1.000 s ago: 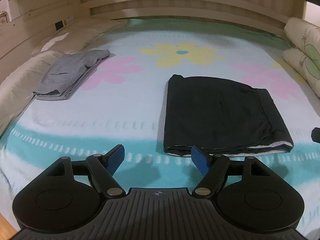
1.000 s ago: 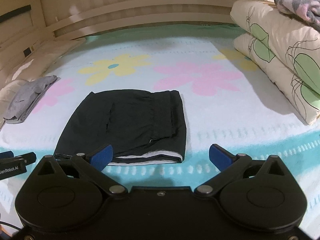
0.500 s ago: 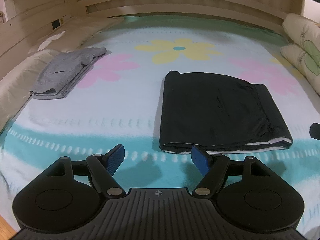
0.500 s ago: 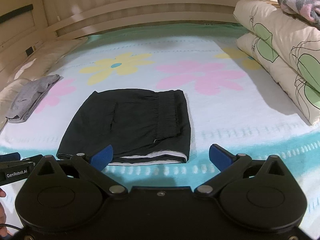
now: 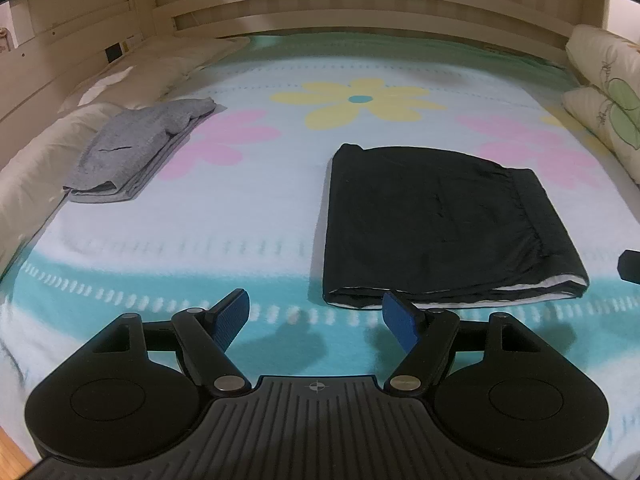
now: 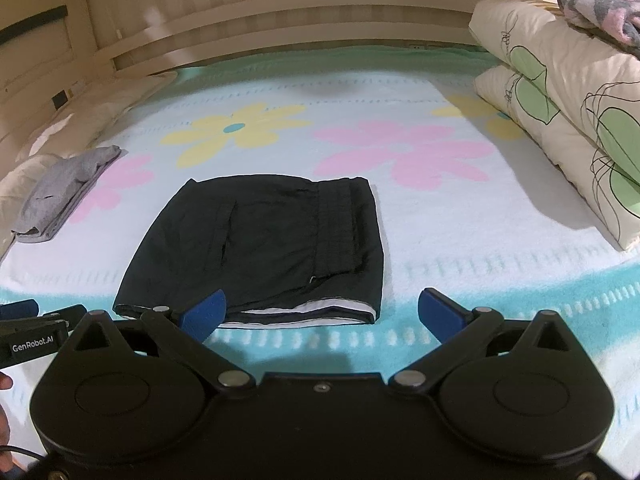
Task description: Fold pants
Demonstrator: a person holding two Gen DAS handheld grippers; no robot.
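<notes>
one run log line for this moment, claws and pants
left claw: open, empty | right claw: open, empty | black pants: folded, flat on blanket, untouched

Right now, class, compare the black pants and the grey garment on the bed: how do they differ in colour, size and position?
The black pants are dark; the grey garment is pale grey. The black pants make a broader, squarer bundle; the grey garment is narrower and longer. The black pants lie near the bed's front edge, just ahead of both open grippers; the grey garment sits far left by the white pillows. Both are folded and rest flat on the flowered blanket, untouched.
</notes>
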